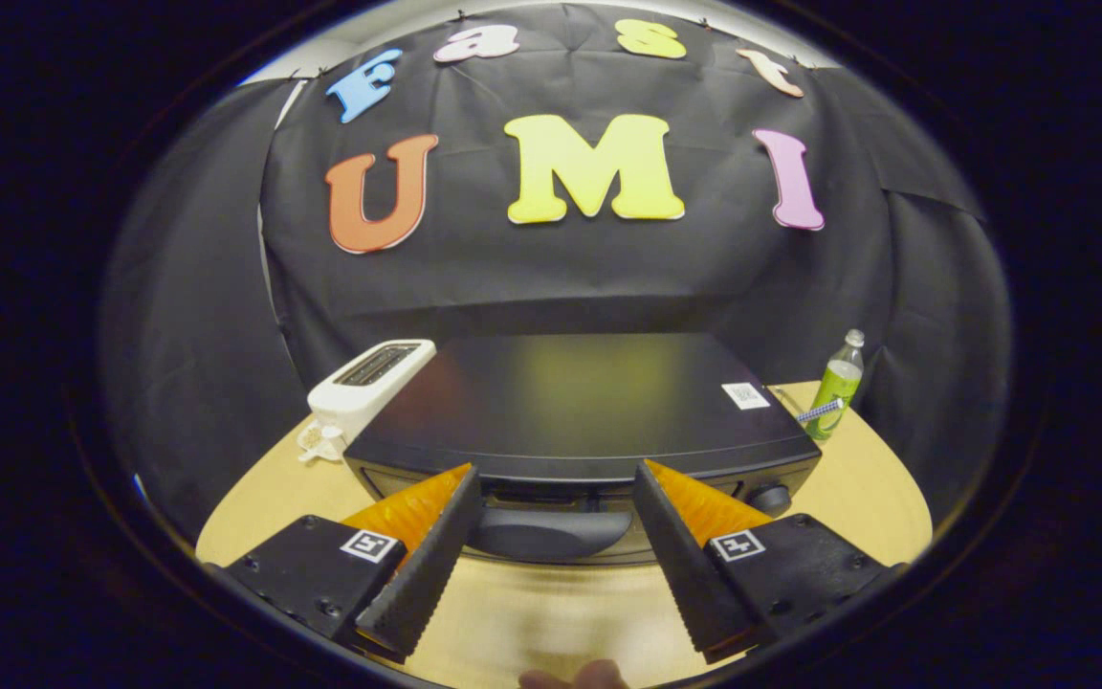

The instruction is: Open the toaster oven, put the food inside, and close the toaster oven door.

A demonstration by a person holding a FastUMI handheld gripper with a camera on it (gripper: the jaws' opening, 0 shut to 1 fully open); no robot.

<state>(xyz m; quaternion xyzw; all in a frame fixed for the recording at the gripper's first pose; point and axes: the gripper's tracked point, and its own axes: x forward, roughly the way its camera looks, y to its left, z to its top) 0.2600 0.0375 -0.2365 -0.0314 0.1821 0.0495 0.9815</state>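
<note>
Toaster oven: set on the tan surface, door shut. Door handle: long axis running left to right, found just ahead of the gripper, centred between its jaws. Jaws: held wide apart, nothing gripped. Food: not identified.

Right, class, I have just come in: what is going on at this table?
A person holds a gripper with its jaws open, facing the front of a black toaster oven on a wooden table. The oven's door handle lies between the jaws, not yet gripped, and the door looks closed. A white toaster and a green bottle flank the oven.
</note>
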